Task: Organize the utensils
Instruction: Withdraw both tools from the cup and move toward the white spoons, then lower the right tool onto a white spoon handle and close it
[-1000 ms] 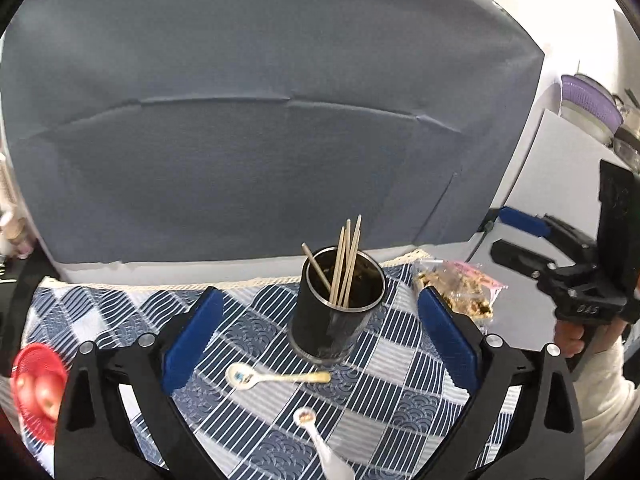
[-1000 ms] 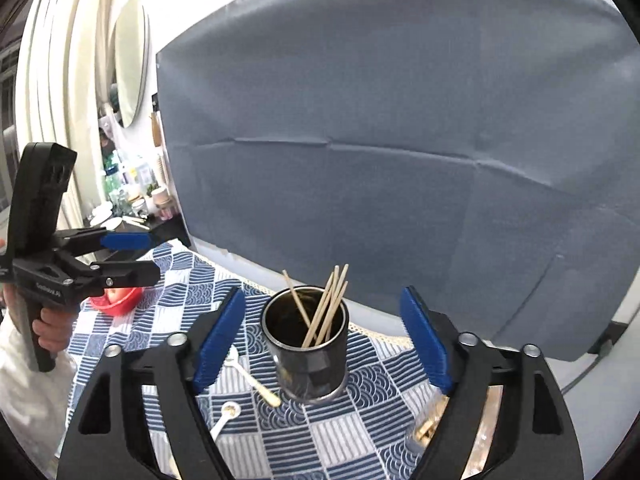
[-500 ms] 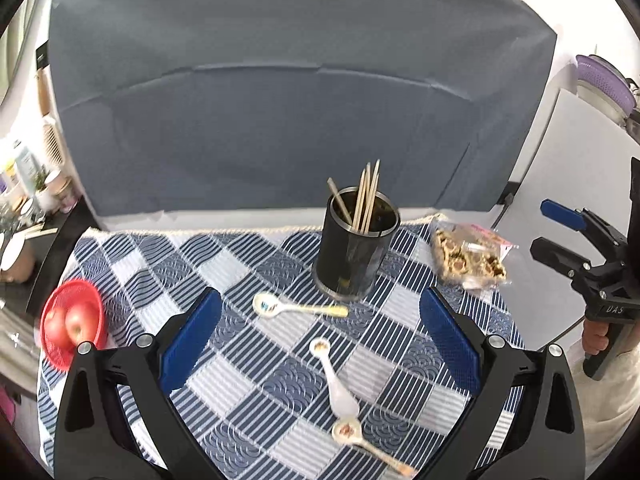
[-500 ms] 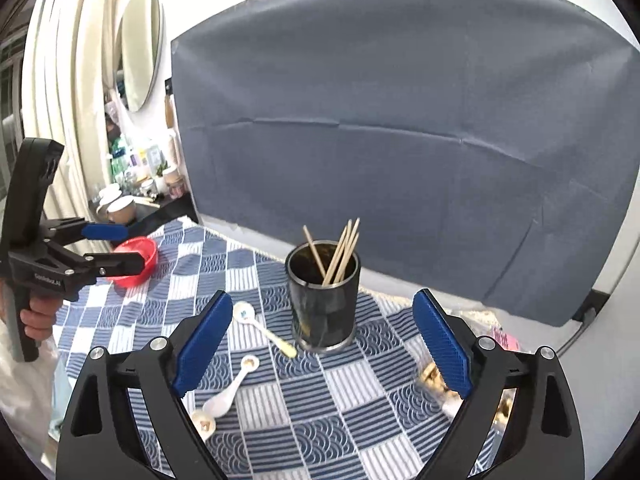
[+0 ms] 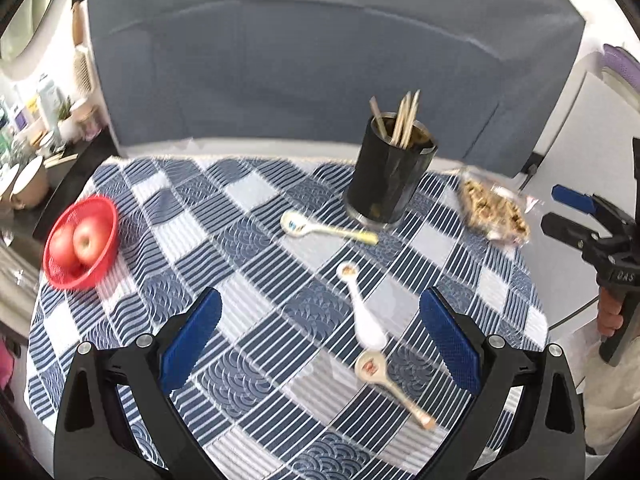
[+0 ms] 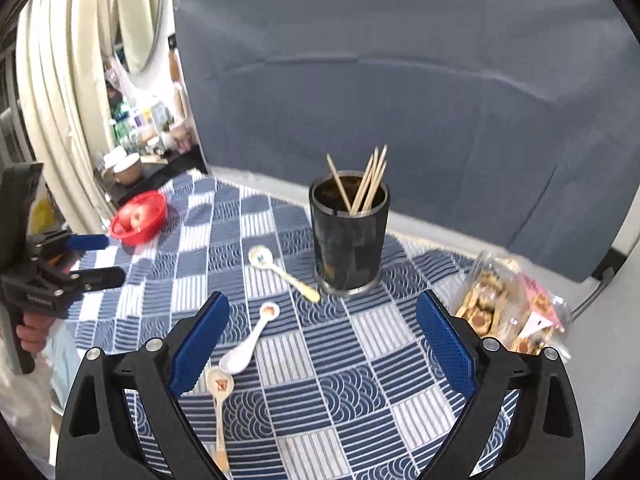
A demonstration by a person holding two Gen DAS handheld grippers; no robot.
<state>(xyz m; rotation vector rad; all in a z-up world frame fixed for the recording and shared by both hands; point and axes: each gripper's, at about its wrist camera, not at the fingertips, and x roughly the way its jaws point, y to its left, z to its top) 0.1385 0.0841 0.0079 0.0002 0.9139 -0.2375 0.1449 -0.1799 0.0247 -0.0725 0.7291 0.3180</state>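
A black cup [image 5: 384,184] holding several wooden chopsticks [image 5: 404,120] stands at the back of the checked blue cloth. Three ceramic spoons lie in front of it: a yellow-handled one [image 5: 320,230] by the cup's base, a white one [image 5: 364,312], and a tan-handled one [image 5: 384,380] nearest me. My left gripper [image 5: 320,304] hovers open above the cloth, with the white spoon showing between its fingers below. My right gripper [image 6: 323,306] is open and empty, above the cloth short of the cup [image 6: 348,244], with the white spoon [image 6: 248,344] by its left finger.
A red basket of apples [image 5: 80,242] sits at the cloth's left edge and a clear bag of snacks [image 5: 494,212] at its right. A grey backdrop [image 5: 320,60] rises behind the cup. Cluttered shelves [image 6: 140,132] stand far left.
Both grippers have drawn back from the cup and tipped downward, so all three spoons and the basket now show. The right jaws have spread a little wider.
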